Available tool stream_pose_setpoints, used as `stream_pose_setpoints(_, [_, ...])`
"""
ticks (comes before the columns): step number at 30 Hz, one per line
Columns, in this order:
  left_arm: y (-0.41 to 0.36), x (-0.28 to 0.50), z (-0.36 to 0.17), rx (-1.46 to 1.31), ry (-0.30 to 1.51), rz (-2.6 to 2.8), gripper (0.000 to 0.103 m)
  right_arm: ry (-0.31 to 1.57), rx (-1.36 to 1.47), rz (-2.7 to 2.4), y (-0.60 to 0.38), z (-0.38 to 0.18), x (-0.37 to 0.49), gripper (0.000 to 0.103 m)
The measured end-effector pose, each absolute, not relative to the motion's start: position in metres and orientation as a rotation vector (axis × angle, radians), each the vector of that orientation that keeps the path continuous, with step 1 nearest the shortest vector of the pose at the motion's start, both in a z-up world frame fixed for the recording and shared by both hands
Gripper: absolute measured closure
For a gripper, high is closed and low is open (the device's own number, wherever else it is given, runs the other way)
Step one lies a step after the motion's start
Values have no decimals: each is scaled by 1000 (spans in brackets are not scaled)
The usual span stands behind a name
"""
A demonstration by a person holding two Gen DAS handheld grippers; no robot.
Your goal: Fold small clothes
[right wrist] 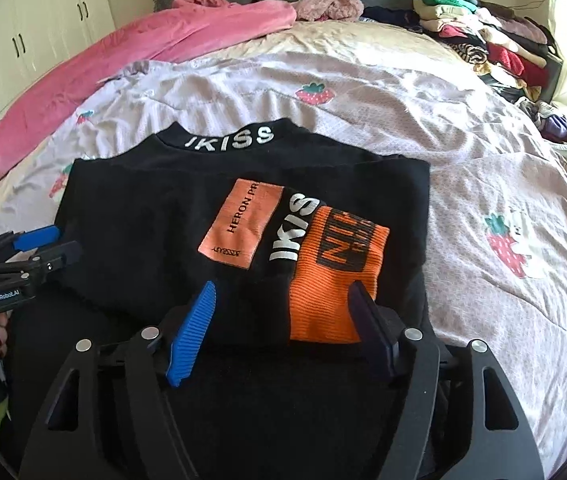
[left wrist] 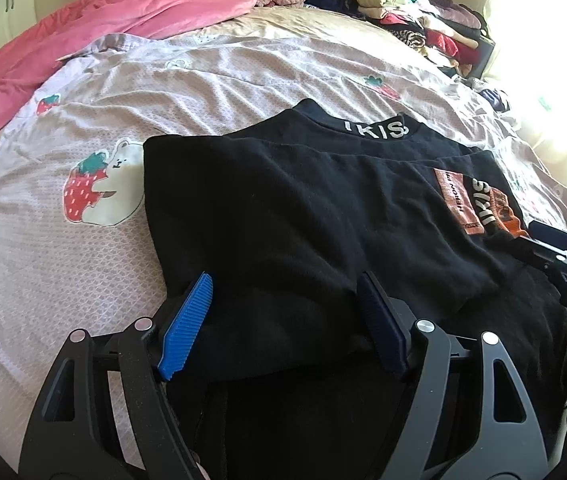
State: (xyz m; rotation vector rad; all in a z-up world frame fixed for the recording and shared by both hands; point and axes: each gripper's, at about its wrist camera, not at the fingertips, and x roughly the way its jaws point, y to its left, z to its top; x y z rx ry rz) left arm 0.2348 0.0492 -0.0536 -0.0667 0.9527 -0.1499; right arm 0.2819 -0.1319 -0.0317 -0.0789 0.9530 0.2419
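A small black top [left wrist: 283, 216] with a white "IKISS" collar lies partly folded on the bed; in the right wrist view [right wrist: 155, 224] it shows an orange patch and an orange ribbed cuff [right wrist: 331, 280]. My left gripper [left wrist: 283, 316] is open, its blue pads straddling the near left fold of the top. My right gripper [right wrist: 283, 320] is open, its jaws either side of the near edge by the orange cuff. Each gripper shows at the edge of the other's view: the right one [left wrist: 563, 256], the left one [right wrist: 43, 244].
The bed has a pale pink strawberry-print cover [left wrist: 83, 240]. A pink blanket [left wrist: 83, 28] lies at the far left. A pile of mixed clothes [right wrist: 495, 44] sits at the far right. White wardrobe doors [right wrist: 43, 20] stand behind on the left.
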Motion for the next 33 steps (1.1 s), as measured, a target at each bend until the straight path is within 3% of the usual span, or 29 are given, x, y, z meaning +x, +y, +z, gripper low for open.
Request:
stream_pose_setpoints(7, [52, 225, -43, -71, 940, -145, 30, 904, -42, 222, -141, -12, 269, 27])
stream_pose_setpoints(10, [54, 219, -37, -70, 931, -140, 28, 886, -33, 210, -143, -7, 264, 16])
stream_pose_setpoints(13, [56, 215, -32, -73, 927, -134, 27, 867, -29, 214, -144, 1, 257, 16])
stream_pose_setpoints(15, [57, 210, -28, -73, 919, -129, 16, 853, -31, 218, -145, 5, 253, 16])
stream_pose_setpoints(20, [58, 201, -20, -58, 905, -109, 10, 827, -37, 226, -144, 16, 240, 15])
stream_pose_setpoints(33, [62, 174, -1, -59, 871, -107, 10, 762, -76, 255, -139, 41, 202, 15])
